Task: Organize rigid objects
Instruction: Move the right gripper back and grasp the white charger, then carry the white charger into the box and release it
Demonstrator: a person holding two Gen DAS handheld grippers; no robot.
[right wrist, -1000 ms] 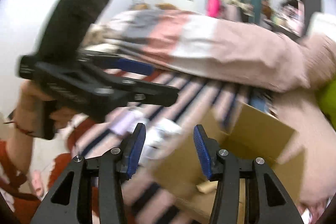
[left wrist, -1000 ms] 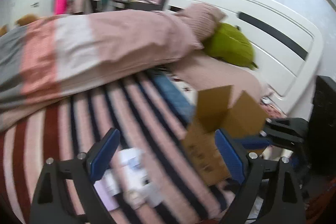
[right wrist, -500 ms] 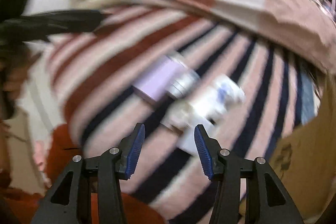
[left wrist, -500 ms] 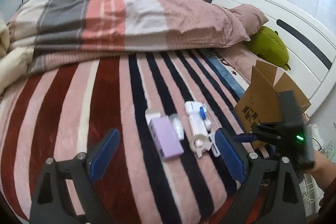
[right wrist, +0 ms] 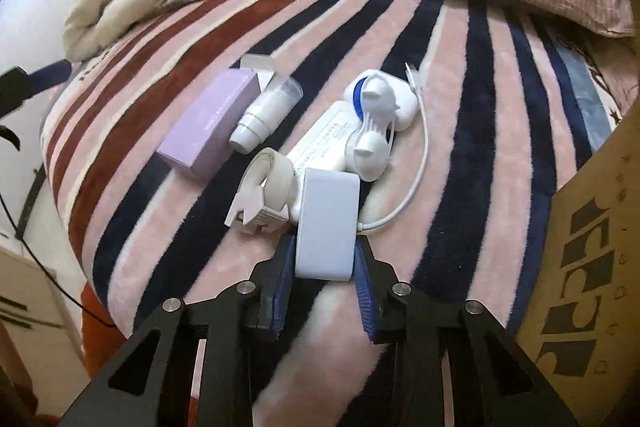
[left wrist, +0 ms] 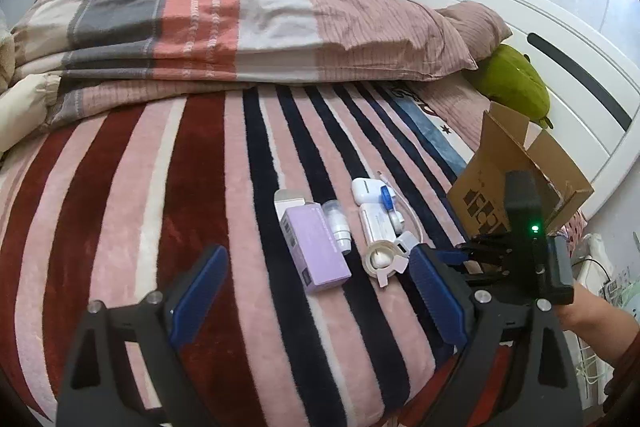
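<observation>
A cluster of small items lies on the striped blanket (right wrist: pixel 452 75): a purple box (right wrist: pixel 208 125), a small white bottle (right wrist: pixel 266 115), a tape dispenser (right wrist: pixel 268 183), a white-and-blue lens case (right wrist: pixel 372 123), a flat white packet (right wrist: pixel 320 143) and a white cable (right wrist: pixel 420 163). My right gripper (right wrist: pixel 325 251) points down at the nearest item, a white rectangular block (right wrist: pixel 326 227). Its jaws are closing, and both blue pads touch the block's sides. My left gripper (left wrist: pixel 316 291) hovers wide open and empty, just short of the purple box (left wrist: pixel 316 247).
An open cardboard box (left wrist: pixel 500 183) stands on the bed right of the items, also the cardboard box (right wrist: pixel 592 227) at the right edge. A folded quilt (left wrist: pixel 240 23), a green plush (left wrist: pixel 516 87) and the white headboard (left wrist: pixel 580 79) lie behind. The bed edge drops off in front.
My right gripper dropped from above the cardboard box to the items and narrowed its jaws around the white block. The left view swung from the box to the items, then held still.
</observation>
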